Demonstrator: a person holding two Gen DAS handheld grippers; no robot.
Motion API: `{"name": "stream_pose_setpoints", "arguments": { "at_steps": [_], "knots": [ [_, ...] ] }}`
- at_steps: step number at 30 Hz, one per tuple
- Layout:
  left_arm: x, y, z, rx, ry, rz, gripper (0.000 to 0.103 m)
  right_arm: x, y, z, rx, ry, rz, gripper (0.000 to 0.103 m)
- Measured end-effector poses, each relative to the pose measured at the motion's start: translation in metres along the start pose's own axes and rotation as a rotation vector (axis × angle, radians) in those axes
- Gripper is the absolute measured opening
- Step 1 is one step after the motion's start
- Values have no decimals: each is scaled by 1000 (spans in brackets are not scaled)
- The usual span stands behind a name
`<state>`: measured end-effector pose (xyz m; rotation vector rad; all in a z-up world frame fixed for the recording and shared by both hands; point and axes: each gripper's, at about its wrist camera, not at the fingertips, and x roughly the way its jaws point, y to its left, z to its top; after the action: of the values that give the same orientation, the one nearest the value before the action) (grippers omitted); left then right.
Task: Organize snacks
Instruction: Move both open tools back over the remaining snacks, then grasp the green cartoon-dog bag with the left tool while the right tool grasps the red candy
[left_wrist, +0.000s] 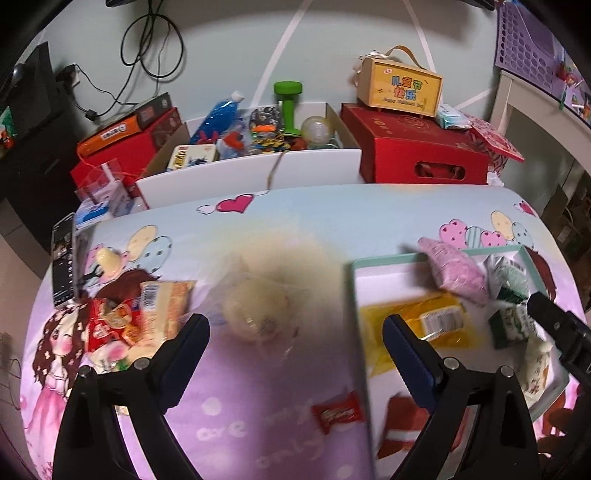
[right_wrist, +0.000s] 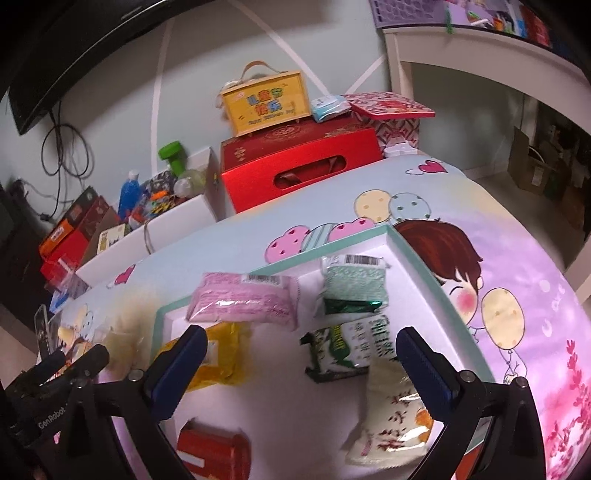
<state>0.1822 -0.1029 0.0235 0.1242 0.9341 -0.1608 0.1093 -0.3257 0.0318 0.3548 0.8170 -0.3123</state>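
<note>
A shallow white tray with a mint rim (left_wrist: 391, 260) (right_wrist: 421, 258) lies on the cartoon-print cloth. It holds a pink packet (left_wrist: 456, 273) (right_wrist: 243, 302), a yellow packet (left_wrist: 424, 325) (right_wrist: 221, 354), green packets (left_wrist: 511, 326) (right_wrist: 354, 284), a white floral packet (right_wrist: 395, 410) and a red packet (right_wrist: 214, 450). Left of the tray lie a clear-wrapped pale bun (left_wrist: 255, 310), a red candy (left_wrist: 338, 411) and a pile of red and orange snack bags (left_wrist: 129, 317). My left gripper (left_wrist: 295, 325) is open above the bun. My right gripper (right_wrist: 301, 339) is open above the tray.
Behind the table stand a white box of toys (left_wrist: 258, 170), red gift boxes (left_wrist: 421, 147) and a yellow handled box (left_wrist: 400, 86). A black phone (left_wrist: 62, 266) lies at the table's left edge. A white shelf (right_wrist: 480, 48) is at the right.
</note>
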Motion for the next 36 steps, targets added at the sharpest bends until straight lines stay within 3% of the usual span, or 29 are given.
{"name": "stream_pose_setpoints", "arguments": {
  "at_steps": [15,31,36],
  "knots": [
    [-21,73,-22,-92,-5,64,95,-7,56,-11,-121,4,19,103],
    [-36,210,-65,-395,60,183,95,-7,119,-34,-234,31,85,103],
    [-38,237,-78,-469,82,218,95,-4,143,-47,-291,54,112,103]
  ]
}}
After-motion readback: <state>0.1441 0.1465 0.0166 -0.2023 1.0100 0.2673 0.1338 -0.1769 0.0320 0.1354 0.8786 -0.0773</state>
